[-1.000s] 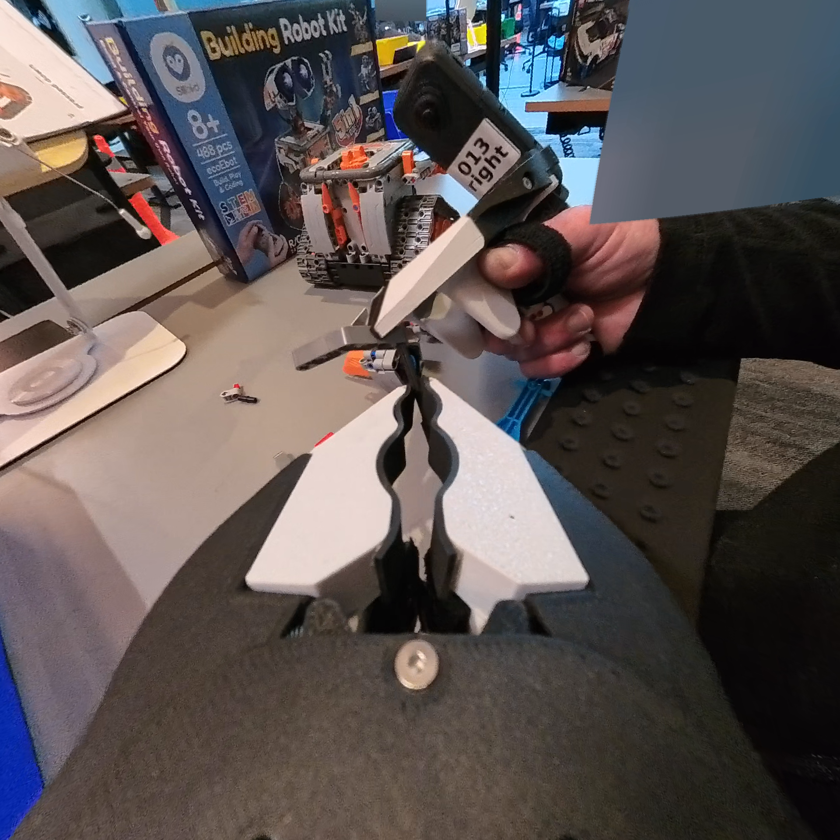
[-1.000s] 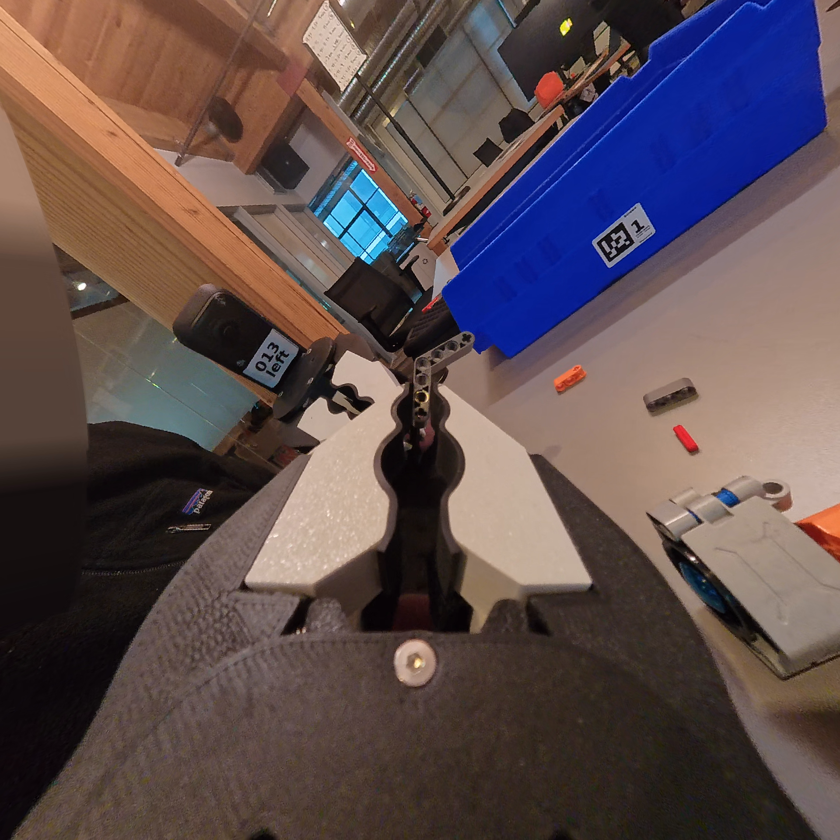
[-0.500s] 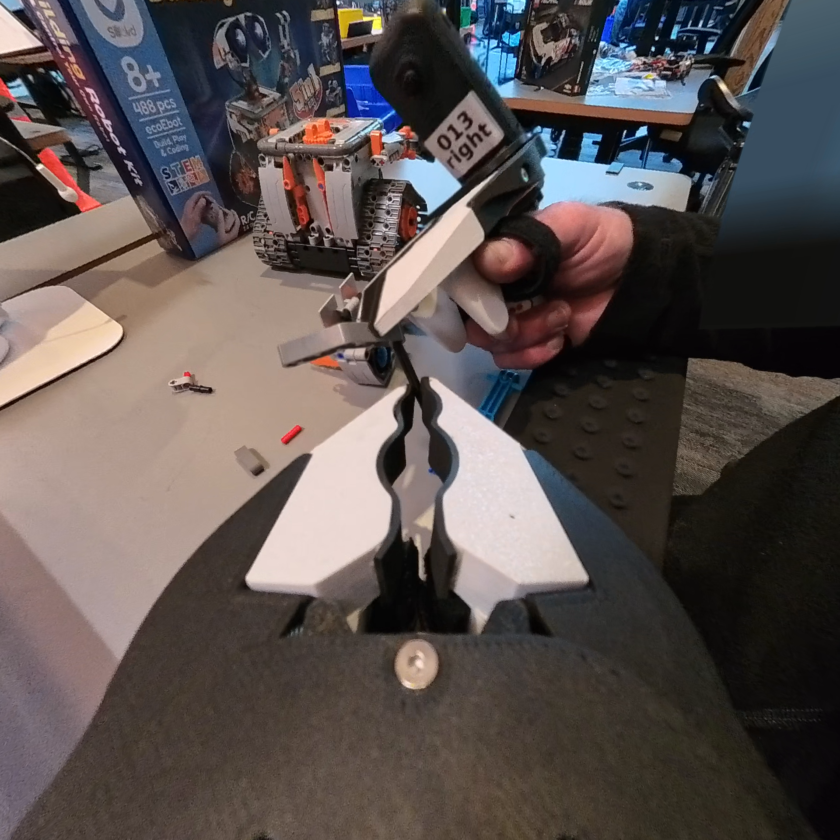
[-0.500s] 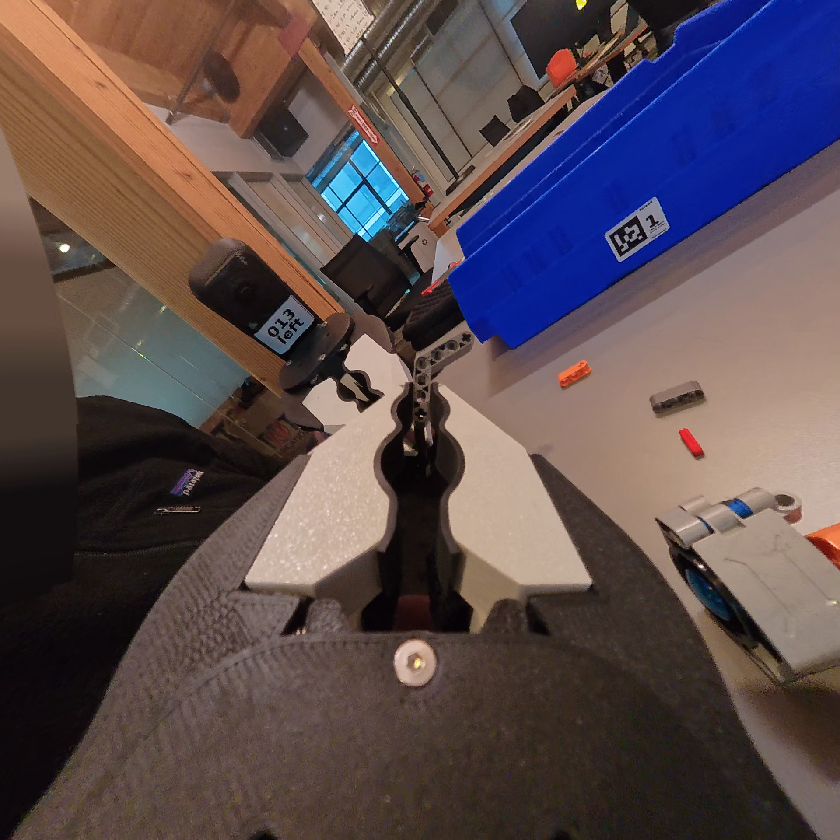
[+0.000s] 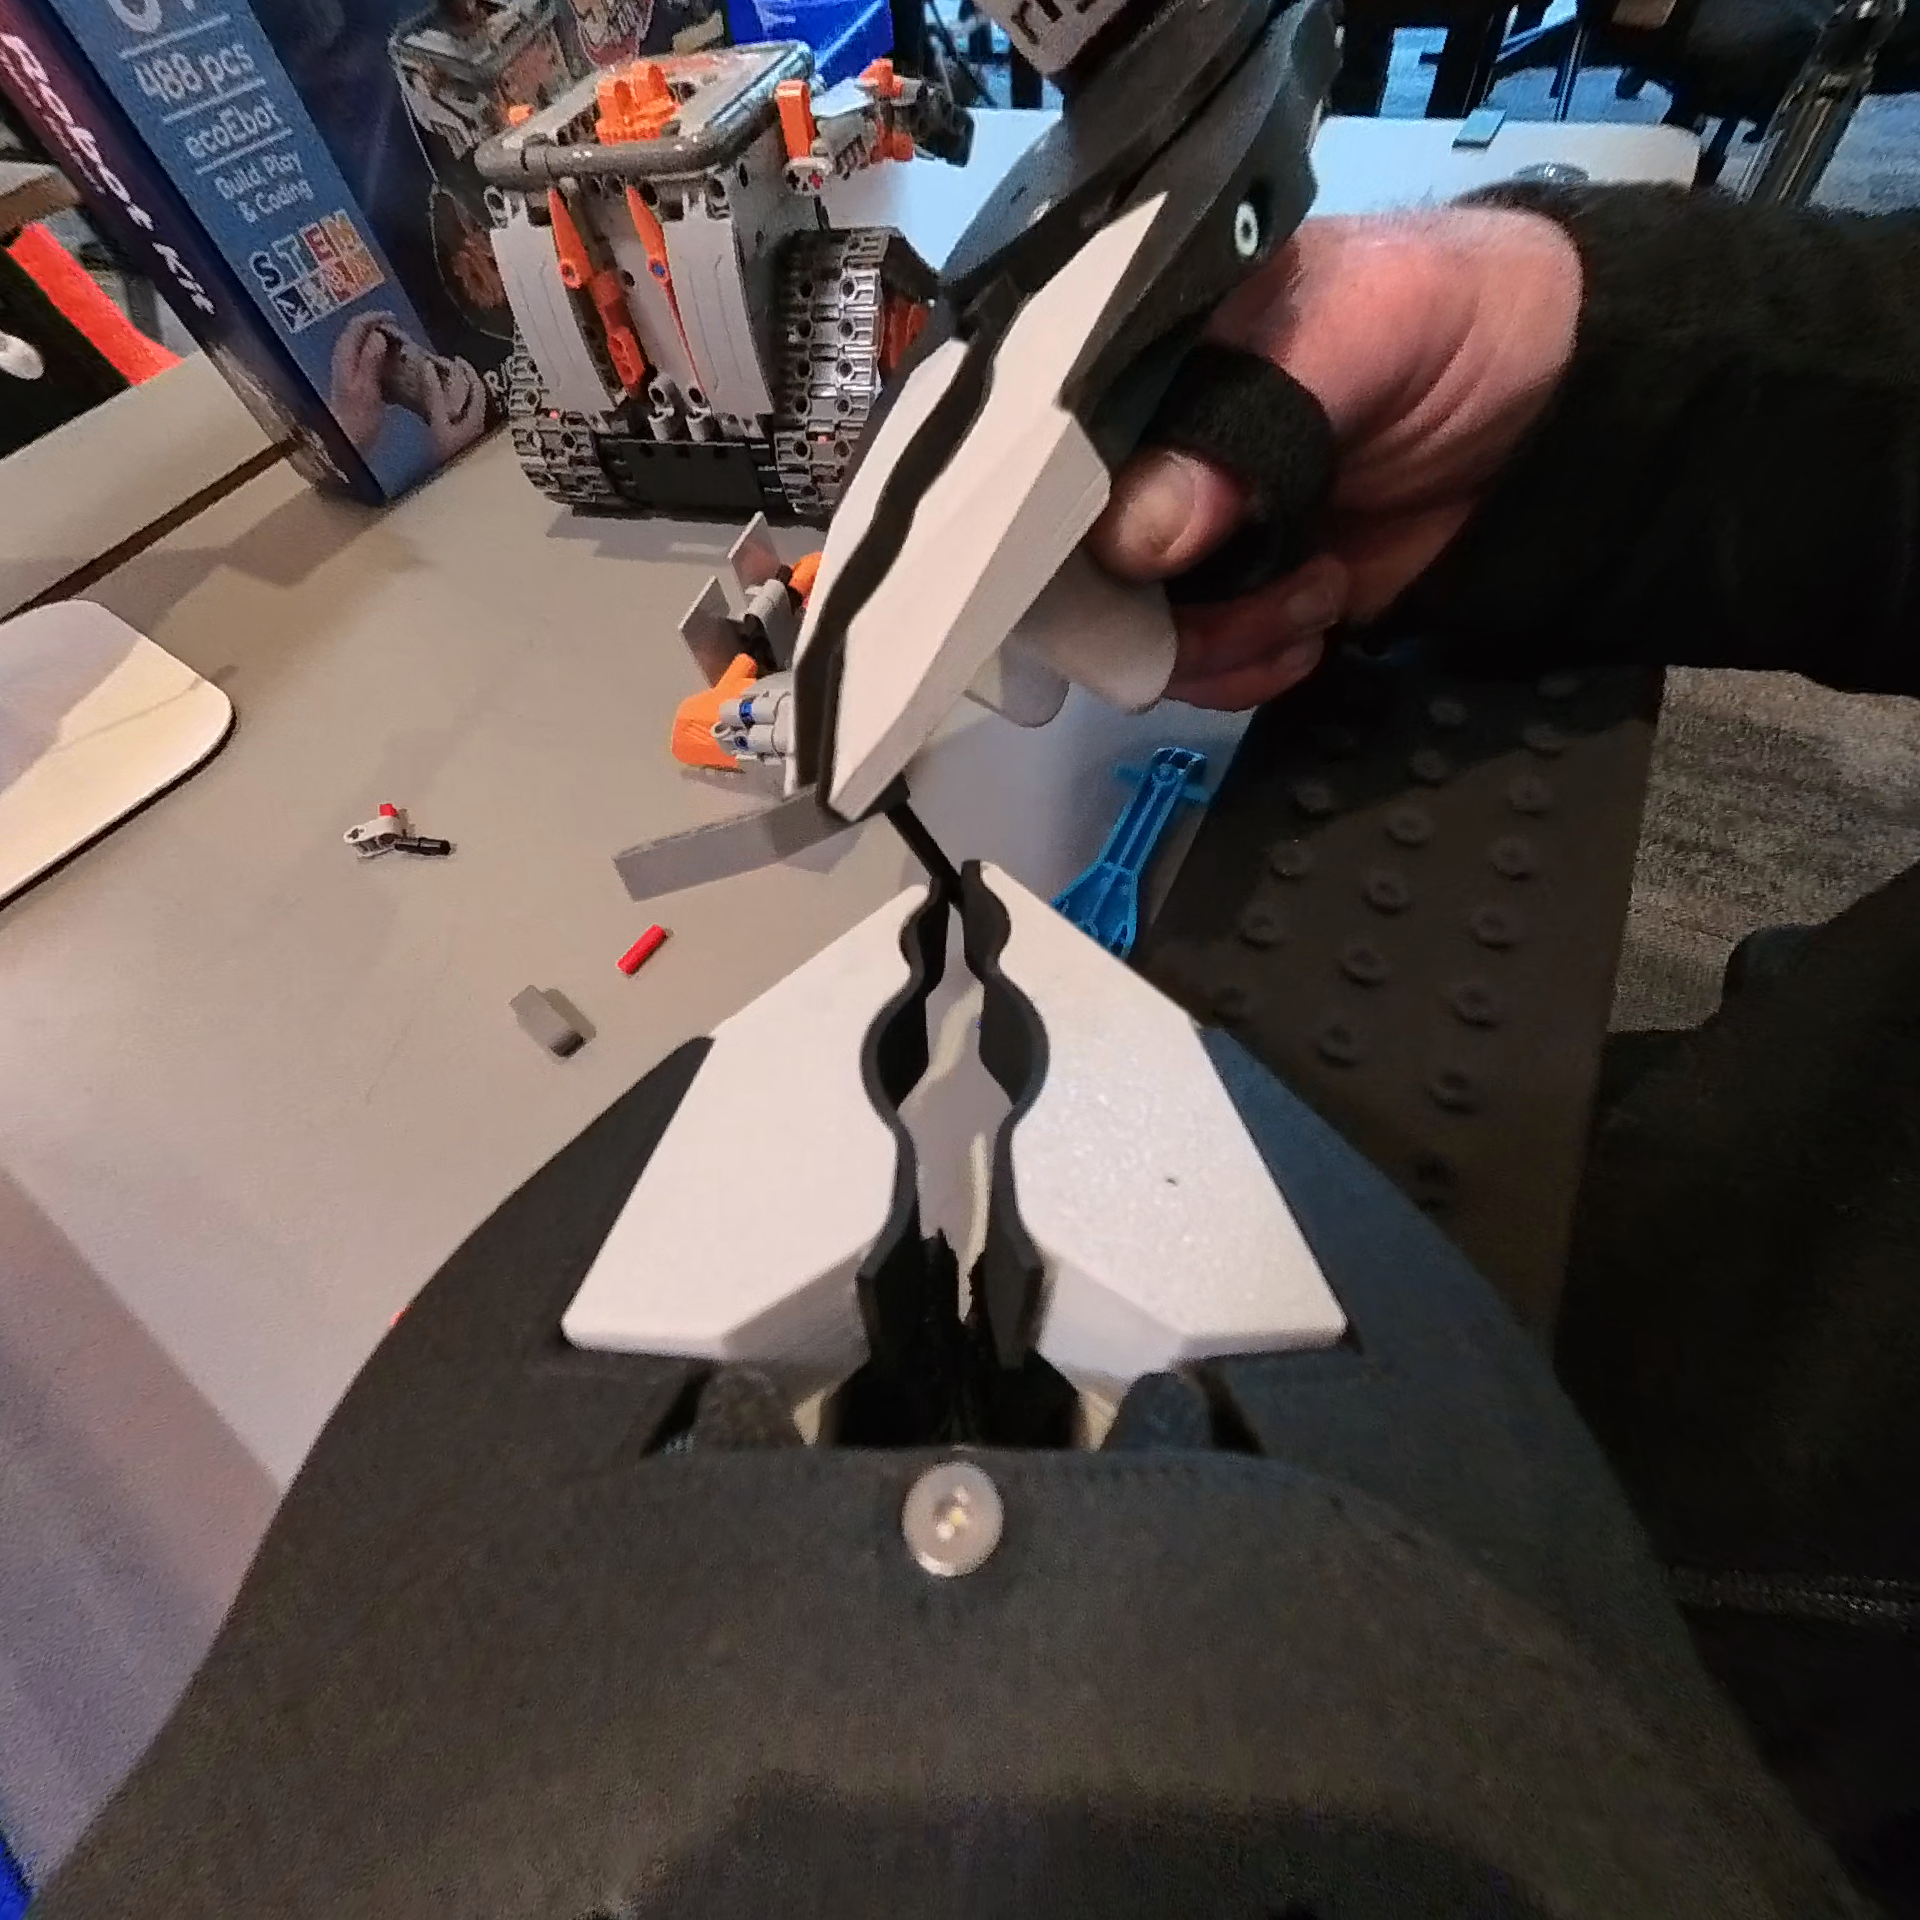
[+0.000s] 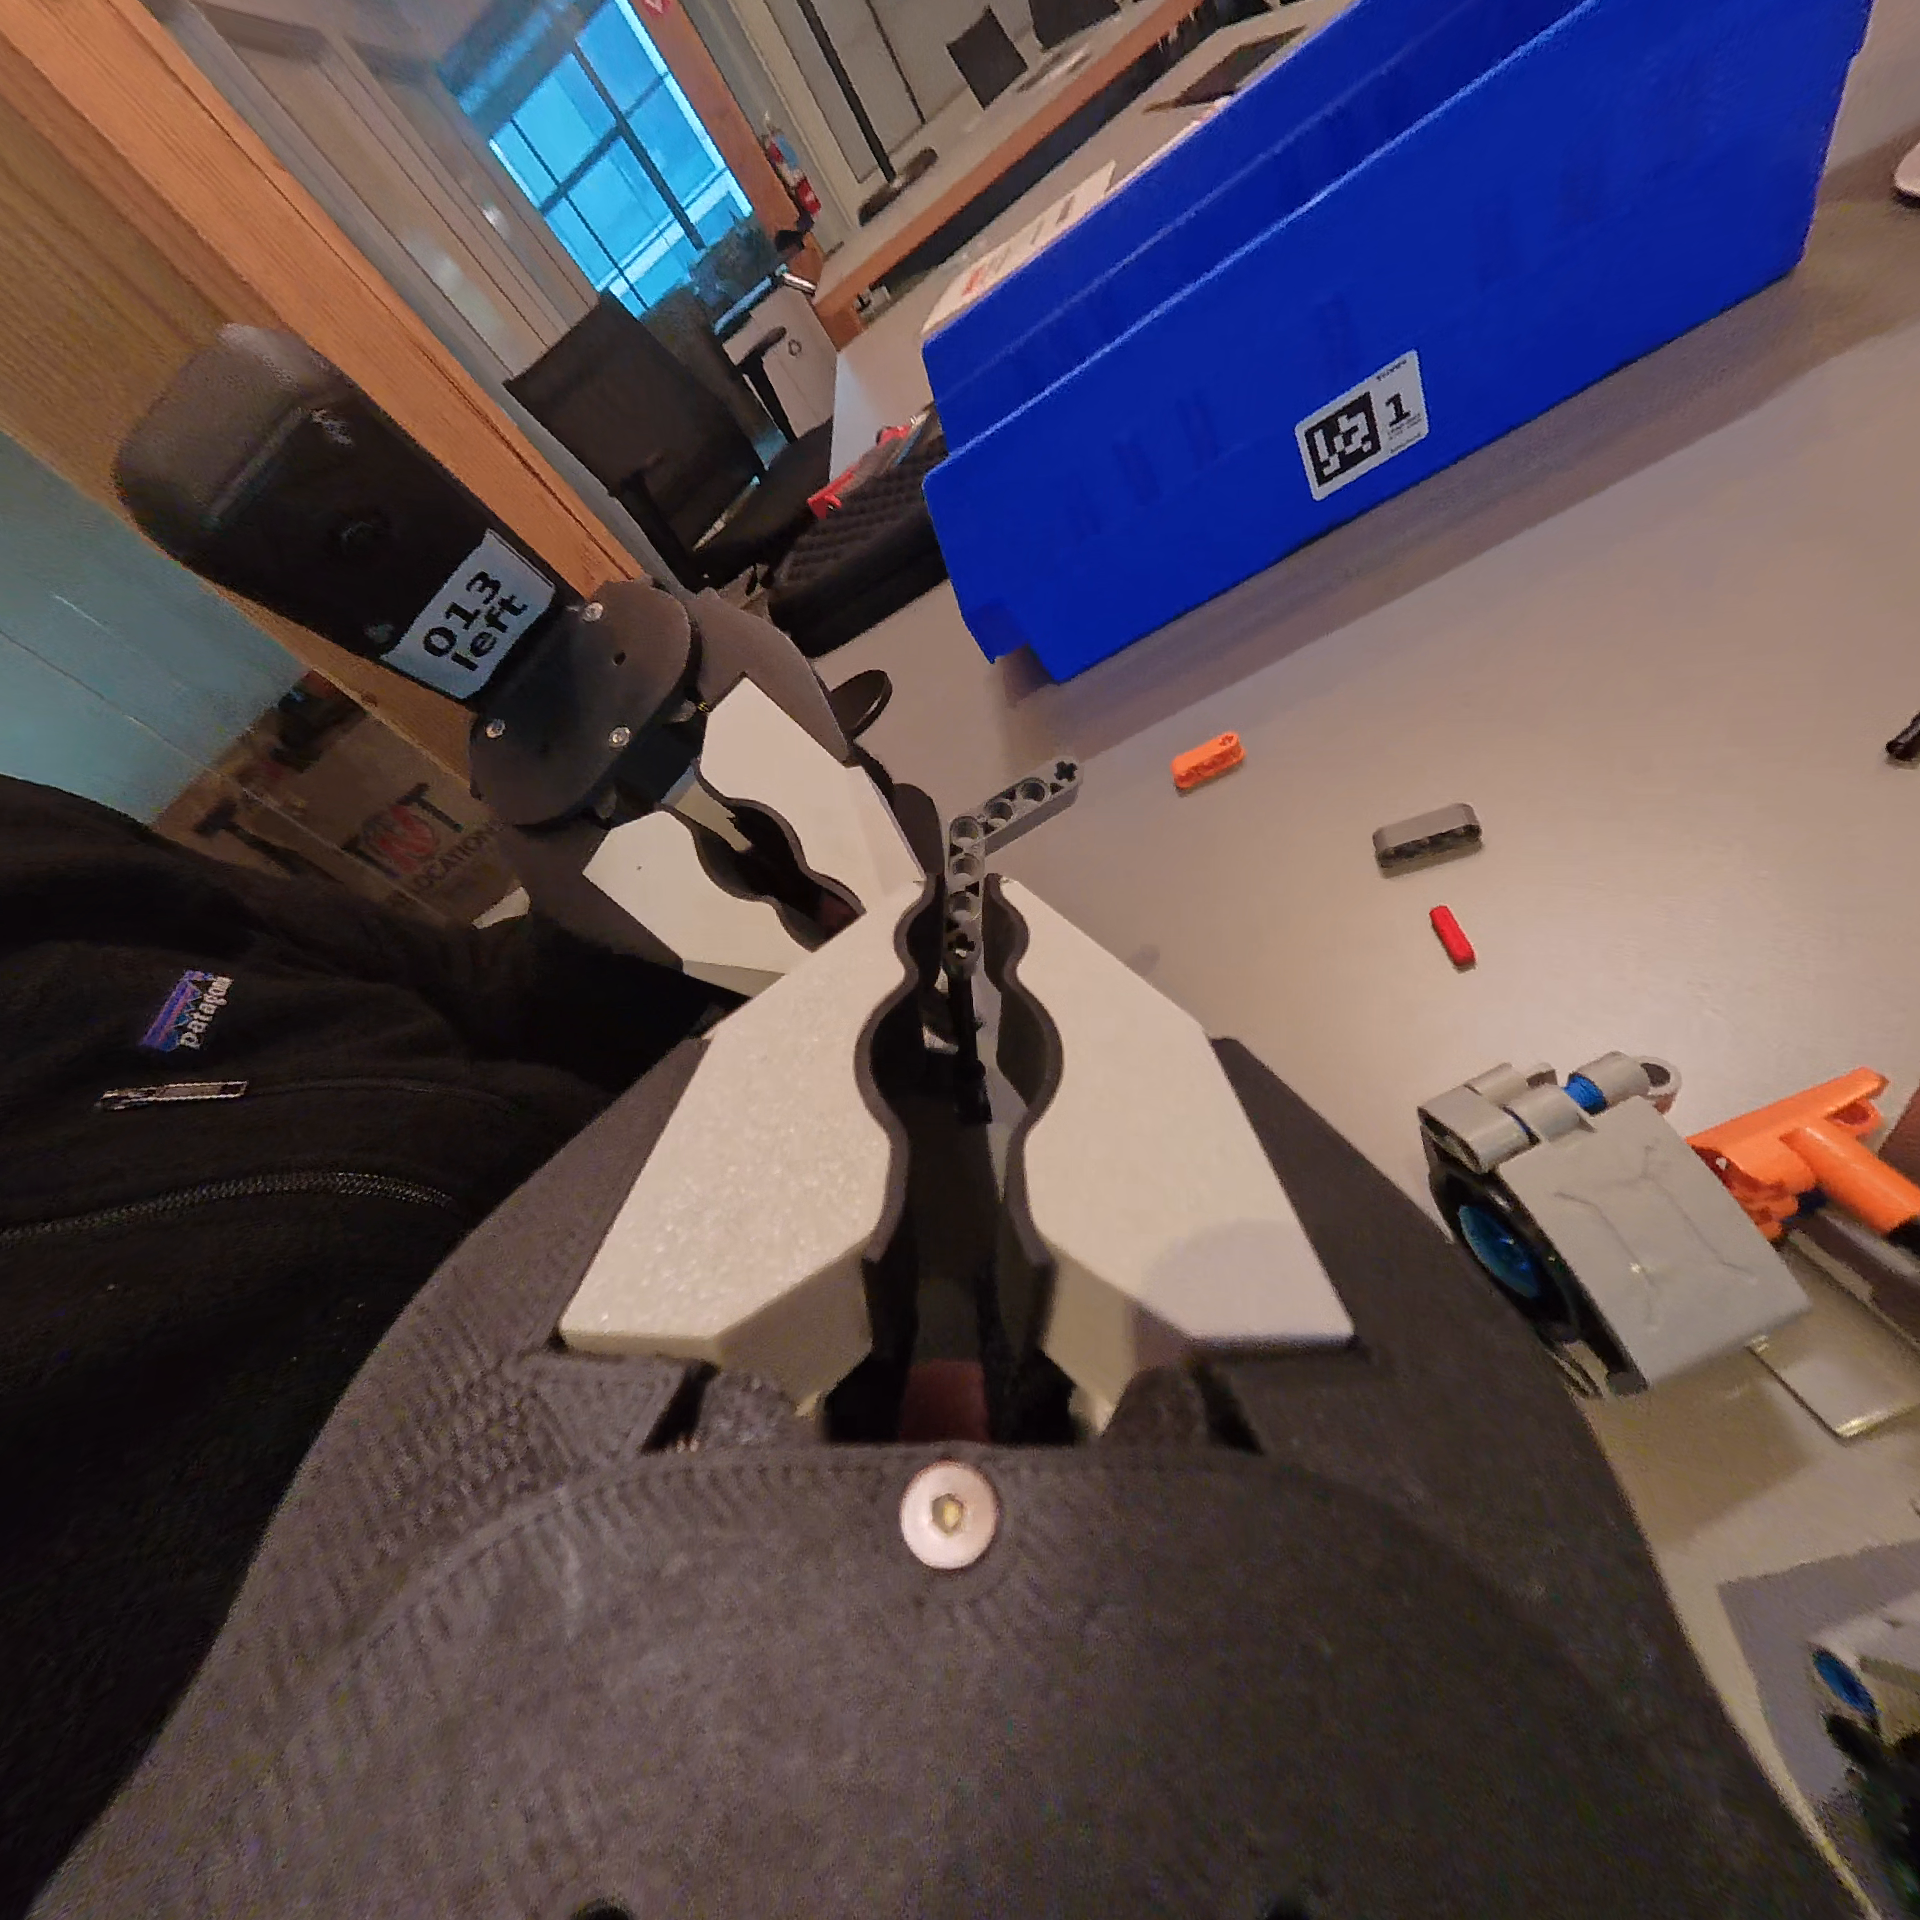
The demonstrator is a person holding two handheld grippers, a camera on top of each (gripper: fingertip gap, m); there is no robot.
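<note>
- Left wrist view: nearest the lens, the left gripper is seen with its jaws drawn almost together on a thin black pin, which sticks out past the tips toward the upper left of the frame.
- Just beyond, the pin's far end is met by the right gripper, held in a hand at upper right and angled down and to the left; its jaws are clamped on a grey angled beam, which juts out to the left along a near-horizontal long axis.
- On the counter in the left middle ground, a small grey block, a red peg and a white connector with a black pin are scattered well apart from both grippers.
- Farther back, a loose grey-and-orange assembly lies before a tracked robot model, with a printed box at upper left.
- Right wrist view: the same beam is shown pinched upright between the tips, its bent end leaning to the upper right, with the left gripper closing in from the left.
- Beyond, an orange piece and a blue bin are seen in the upper right.
</note>
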